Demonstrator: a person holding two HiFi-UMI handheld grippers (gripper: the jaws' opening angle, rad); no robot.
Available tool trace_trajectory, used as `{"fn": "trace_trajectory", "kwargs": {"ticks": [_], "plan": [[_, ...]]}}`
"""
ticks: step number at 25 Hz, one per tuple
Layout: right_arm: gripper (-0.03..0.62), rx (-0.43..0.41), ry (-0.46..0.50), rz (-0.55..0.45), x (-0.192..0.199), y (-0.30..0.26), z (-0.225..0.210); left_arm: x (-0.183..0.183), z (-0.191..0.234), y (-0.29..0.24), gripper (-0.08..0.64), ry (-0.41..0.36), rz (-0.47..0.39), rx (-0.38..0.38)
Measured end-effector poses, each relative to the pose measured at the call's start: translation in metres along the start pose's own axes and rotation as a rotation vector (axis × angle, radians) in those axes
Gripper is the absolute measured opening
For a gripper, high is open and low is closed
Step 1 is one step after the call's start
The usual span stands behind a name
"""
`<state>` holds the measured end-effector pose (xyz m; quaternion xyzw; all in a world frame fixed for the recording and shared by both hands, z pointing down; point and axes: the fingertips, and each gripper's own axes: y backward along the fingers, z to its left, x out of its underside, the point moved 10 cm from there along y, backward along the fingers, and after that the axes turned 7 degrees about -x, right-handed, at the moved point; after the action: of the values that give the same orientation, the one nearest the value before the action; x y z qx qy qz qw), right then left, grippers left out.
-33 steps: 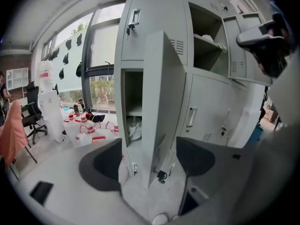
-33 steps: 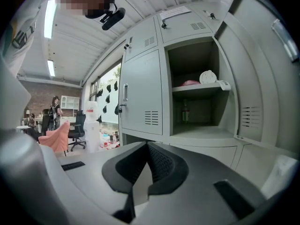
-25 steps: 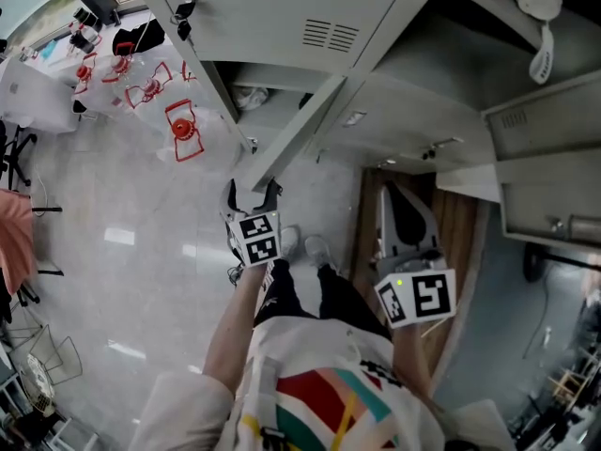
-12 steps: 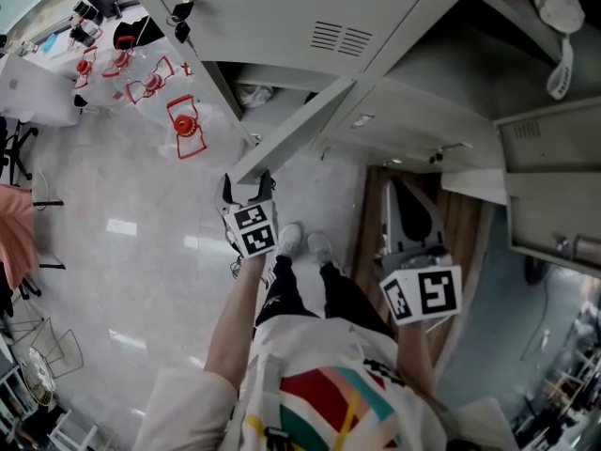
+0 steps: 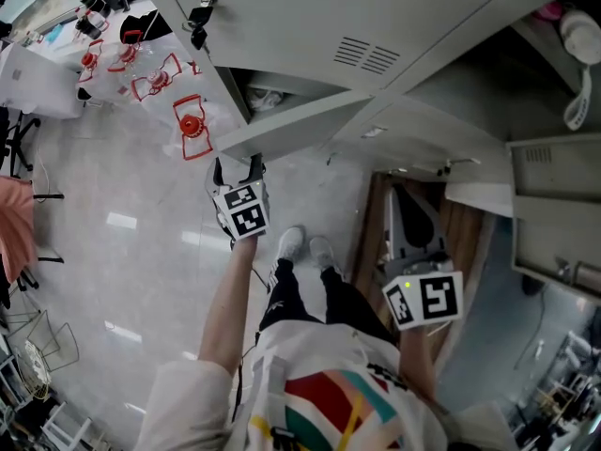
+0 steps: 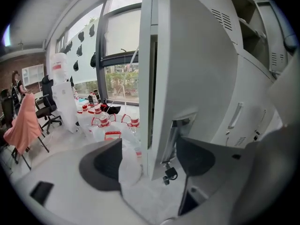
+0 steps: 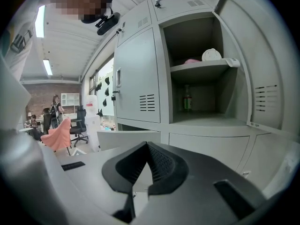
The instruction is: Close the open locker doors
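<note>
Along the left end of the tall pale-grey steel locker bank [image 5: 441,12], in its lower row, one flat grey metal door [image 5: 291,125] stands partly swung out over the floor, its free edge nearest the person. Toward the bank's right end a second grey door with a vent slot [image 5: 554,195] hangs wide open off an upper compartment. By my reading, at least these two doors are not yet shut.

The main risk, as I judge it, is that the lower door is only straddled at its thin edge, not clamped. A push off-line could let that edge slide out from between the jaws and the panel drift back open. A hard shove might bounce it off the frame instead of latching it.

The left gripper [image 5: 237,167] sits right at that free edge with its jaws spread wide. The edge stands between them, closer to the right-hand jaw. Whether either pad actually presses the metal I cannot tell.

The right gripper [image 7: 149,168] is held low by the person's body, well apart from both doors, its jaws brought together on nothing.

A small dark key [image 6: 168,174] dangles from the door face just past the left gripper's jaws. It could be knocked, or nipped against the frame, if the closing push runs across it.
</note>
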<state>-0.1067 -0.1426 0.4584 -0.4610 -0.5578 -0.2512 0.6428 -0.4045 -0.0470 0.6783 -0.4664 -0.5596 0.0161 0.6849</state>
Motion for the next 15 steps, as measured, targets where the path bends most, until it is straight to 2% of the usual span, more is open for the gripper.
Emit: {"fn": "trace_trajectory", "kwargs": {"ticks": [3,8,15], "plan": [[0.006,-0.004,0.037,0.015,0.001,-0.007,0.001,-0.014,0.006,-0.020,0.339,0.005,-0.014,-0.014],[0.006,-0.013,0.011,0.051,0.006,-0.012,0.003,-0.028,0.010,-0.043,0.339,-0.023,-0.023,-0.002],[0.006,-0.008,0.023,0.071,0.008,-0.022,0.003,-0.053,0.014,-0.072,0.339,-0.037,-0.043,0.030]]}}
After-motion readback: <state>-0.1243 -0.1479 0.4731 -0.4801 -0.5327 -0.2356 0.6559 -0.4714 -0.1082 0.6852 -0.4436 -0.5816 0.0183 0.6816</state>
